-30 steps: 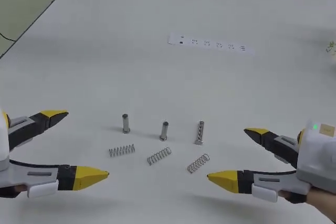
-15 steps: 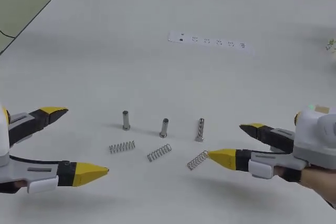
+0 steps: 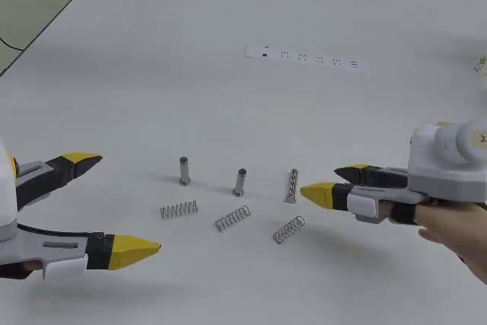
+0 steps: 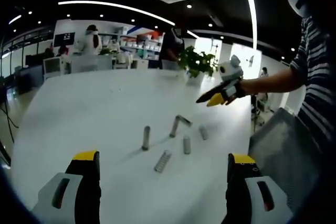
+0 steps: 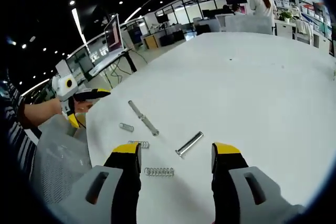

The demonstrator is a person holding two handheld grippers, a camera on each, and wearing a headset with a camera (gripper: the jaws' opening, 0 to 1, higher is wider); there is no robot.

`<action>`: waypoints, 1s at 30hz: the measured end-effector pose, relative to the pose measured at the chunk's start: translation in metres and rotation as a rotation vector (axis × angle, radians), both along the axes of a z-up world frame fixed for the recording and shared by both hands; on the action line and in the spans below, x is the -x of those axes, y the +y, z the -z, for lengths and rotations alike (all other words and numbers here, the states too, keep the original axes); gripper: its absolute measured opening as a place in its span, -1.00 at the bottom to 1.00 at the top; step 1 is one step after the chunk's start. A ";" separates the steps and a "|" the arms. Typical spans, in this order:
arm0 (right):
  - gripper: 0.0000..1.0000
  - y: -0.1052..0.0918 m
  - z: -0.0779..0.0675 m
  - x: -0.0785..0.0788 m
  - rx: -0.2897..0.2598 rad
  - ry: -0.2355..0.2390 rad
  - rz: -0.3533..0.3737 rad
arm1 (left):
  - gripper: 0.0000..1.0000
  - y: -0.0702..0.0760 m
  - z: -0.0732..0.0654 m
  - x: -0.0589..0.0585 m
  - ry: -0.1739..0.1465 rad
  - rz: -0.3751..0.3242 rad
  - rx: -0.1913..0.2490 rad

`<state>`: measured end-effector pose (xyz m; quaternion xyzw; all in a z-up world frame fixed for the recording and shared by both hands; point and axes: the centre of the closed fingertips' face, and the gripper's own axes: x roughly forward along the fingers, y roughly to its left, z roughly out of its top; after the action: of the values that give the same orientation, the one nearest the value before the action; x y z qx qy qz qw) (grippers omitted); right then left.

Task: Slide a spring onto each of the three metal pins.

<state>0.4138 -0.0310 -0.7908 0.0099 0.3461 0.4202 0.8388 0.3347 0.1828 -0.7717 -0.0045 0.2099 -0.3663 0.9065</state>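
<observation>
While left gripper [image 3: 110,203] waits: jaws apart.
Right gripper [image 3: 335,182]: jaws apart — moved in beside rightmost pin [image 3: 292,186].
Rightmost spring [image 3: 288,229]: not yet threaded.

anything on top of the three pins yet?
No. The left pin, middle pin and right pin stand bare; the three springs lie loose on the table before them. The right claw, open, is beside the right pin, covering none.

White power strip [image 3: 301,58] on table [image 3: 137,81]
</observation>
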 end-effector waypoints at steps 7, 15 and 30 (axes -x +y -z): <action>-0.07 0.009 0.007 -0.009 0.023 0.077 0.034 | 0.96 0.001 0.002 0.001 0.006 0.001 -0.003; -0.16 0.014 0.017 -0.015 0.063 0.161 0.056 | 0.96 0.003 0.002 0.000 0.004 -0.003 -0.004; -0.36 0.014 0.037 -0.033 0.150 0.297 0.150 | 0.96 0.000 0.005 0.000 0.002 0.020 -0.024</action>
<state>0.4472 -0.0168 -0.8277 0.0351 0.4950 0.3232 0.8058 0.3346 0.1831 -0.7771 0.0080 0.2153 -0.3727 0.9026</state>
